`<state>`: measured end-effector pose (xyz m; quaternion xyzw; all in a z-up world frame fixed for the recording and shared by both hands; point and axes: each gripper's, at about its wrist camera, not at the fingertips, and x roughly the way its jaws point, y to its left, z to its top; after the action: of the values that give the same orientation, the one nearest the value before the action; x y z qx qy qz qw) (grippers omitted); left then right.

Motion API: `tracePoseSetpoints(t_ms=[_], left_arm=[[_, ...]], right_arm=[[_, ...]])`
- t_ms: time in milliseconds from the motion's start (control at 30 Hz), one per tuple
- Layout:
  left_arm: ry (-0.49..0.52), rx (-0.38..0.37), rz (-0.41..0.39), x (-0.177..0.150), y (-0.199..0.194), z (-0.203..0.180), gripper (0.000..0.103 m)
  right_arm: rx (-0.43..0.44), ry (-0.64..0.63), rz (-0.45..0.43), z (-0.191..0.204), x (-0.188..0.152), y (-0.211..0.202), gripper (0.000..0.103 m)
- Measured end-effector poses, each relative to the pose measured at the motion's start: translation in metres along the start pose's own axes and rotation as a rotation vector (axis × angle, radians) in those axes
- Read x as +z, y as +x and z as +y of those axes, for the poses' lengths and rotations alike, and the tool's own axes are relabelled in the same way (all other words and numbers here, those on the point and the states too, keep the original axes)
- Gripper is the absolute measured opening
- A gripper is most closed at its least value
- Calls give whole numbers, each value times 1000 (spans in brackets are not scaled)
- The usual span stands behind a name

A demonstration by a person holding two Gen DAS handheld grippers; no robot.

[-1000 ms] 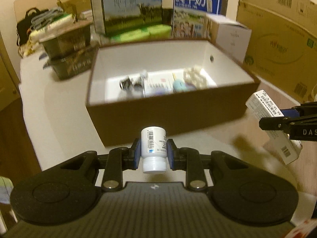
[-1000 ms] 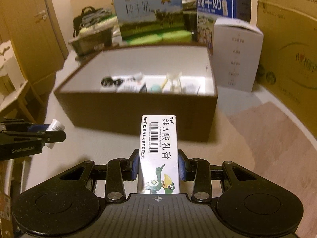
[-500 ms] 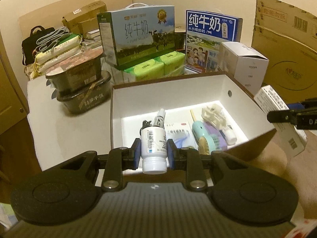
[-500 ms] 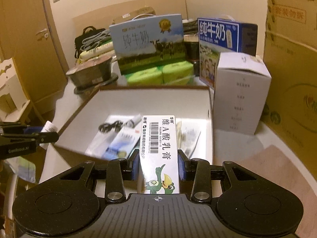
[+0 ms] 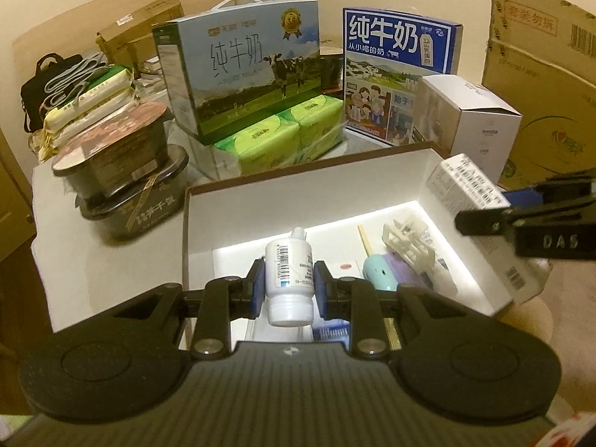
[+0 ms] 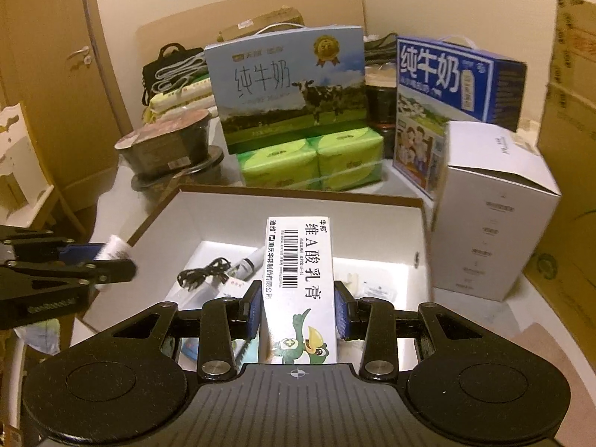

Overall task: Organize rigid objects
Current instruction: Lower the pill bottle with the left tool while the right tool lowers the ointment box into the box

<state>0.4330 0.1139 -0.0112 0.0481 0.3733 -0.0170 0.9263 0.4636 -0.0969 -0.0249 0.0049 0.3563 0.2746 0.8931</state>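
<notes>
Above the open brown storage box (image 5: 309,190) with its white inside, the left gripper (image 5: 289,287) is clenched on a white pill bottle (image 5: 288,277), cap toward the camera, held over the box's near left part. The right gripper (image 6: 297,311) grasps a white ointment carton (image 6: 300,283) printed with a barcode and a cartoon bird, held over the box's near middle. On the box floor lie a black cable (image 6: 203,273), a mint-green hand fan (image 5: 380,272) and a white plastic clip (image 5: 408,244). Behind the box stand two milk cartons (image 5: 246,70) and green tissue packs (image 5: 283,134)
</notes>
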Motion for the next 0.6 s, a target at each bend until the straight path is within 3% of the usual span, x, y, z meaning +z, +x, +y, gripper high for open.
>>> tracePoseSetpoints(t_ms=[600], left_arm=[[11, 8, 83, 22, 80, 5, 24]], right_arm=[[19, 2, 71, 3, 19, 76, 39]])
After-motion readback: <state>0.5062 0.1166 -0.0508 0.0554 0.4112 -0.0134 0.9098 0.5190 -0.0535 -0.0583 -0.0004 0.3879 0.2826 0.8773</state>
